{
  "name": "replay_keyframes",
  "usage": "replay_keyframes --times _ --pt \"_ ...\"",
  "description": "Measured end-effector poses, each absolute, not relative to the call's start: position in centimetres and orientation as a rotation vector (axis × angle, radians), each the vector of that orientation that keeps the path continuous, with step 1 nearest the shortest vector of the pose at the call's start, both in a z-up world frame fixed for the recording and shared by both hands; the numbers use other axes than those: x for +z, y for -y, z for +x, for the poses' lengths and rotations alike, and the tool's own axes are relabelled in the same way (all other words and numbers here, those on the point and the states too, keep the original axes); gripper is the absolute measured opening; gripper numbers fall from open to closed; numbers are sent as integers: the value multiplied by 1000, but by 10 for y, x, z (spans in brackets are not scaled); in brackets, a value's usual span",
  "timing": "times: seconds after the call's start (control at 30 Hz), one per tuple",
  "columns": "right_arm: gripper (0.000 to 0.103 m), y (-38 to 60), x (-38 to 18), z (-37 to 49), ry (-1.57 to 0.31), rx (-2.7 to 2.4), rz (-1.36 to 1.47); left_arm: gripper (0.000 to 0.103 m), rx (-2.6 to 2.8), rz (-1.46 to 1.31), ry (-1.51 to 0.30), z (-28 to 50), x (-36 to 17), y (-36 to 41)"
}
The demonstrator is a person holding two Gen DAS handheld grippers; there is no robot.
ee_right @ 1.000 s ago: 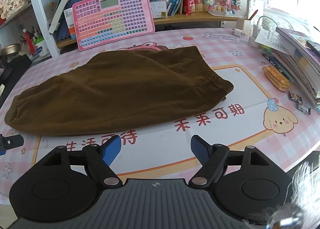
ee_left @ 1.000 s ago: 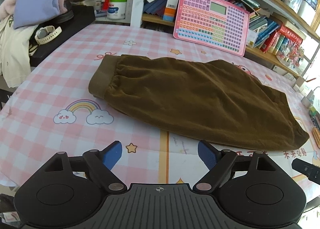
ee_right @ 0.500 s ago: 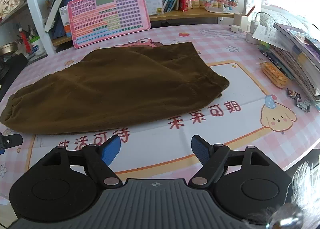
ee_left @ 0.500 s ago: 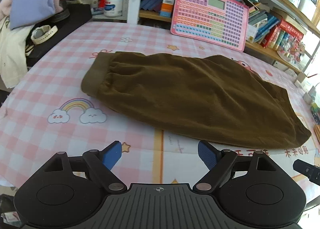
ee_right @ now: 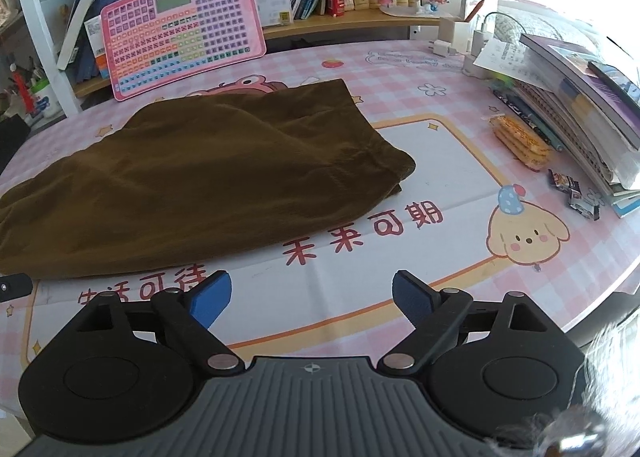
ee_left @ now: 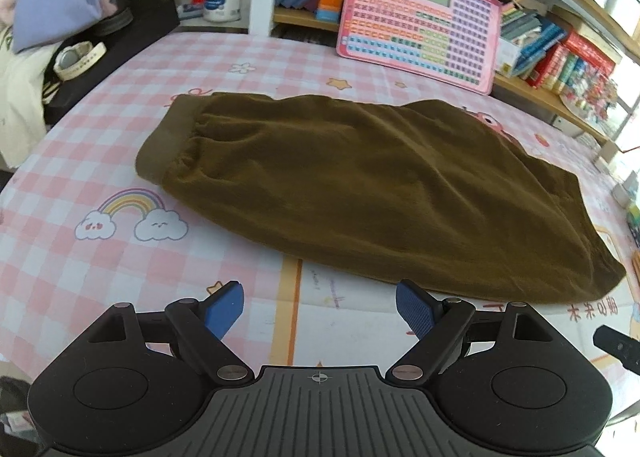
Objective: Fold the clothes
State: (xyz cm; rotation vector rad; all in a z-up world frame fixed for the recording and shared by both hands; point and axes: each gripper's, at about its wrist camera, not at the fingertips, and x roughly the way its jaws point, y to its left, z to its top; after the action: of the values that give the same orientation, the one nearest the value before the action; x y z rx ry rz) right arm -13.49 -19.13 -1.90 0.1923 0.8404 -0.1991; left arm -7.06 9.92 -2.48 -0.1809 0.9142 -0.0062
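A brown corduroy garment (ee_left: 360, 185) lies flat on the pink checked tablecloth, its ribbed band (ee_left: 160, 145) at the left end. It also shows in the right wrist view (ee_right: 208, 177), with its other end near the middle. My left gripper (ee_left: 319, 307) is open and empty, above the cloth in front of the garment's near edge. My right gripper (ee_right: 311, 299) is open and empty, in front of the garment's near right part.
A pink keyboard toy (ee_left: 416, 21) leans on the bookshelf behind. Folded clothes and a watch (ee_left: 80, 57) sit at the left. Stacked books (ee_right: 580, 105), snack packets (ee_right: 520, 141) and small wrapped items (ee_right: 576, 195) lie at the right.
Both grippers have drawn back and shifted slightly, so the garment sits a little further away in both views. The garment itself has not moved. Both grippers stayed open.
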Motion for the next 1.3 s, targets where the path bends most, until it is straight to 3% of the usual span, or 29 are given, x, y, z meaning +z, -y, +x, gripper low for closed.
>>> replay_keyframes --times 0.57,0.8,0.97,1.13,1.3 --pt "87 192 -22 -121 -850 -163 154 86 71 -249 -936 -64 -31 -110" --pt "87 178 -21 -107 -836 -124 111 85 95 -485 -939 -61 -35 -149" --pt "87 157 -20 -82 -821 -79 69 81 103 -702 -912 -60 -45 -180" --pt "87 124 -19 -55 -800 -10 -4 67 136 -891 -880 -54 -60 -204" --pt "87 94 -25 -26 -793 33 -80 66 144 -979 -851 -42 -66 -218"
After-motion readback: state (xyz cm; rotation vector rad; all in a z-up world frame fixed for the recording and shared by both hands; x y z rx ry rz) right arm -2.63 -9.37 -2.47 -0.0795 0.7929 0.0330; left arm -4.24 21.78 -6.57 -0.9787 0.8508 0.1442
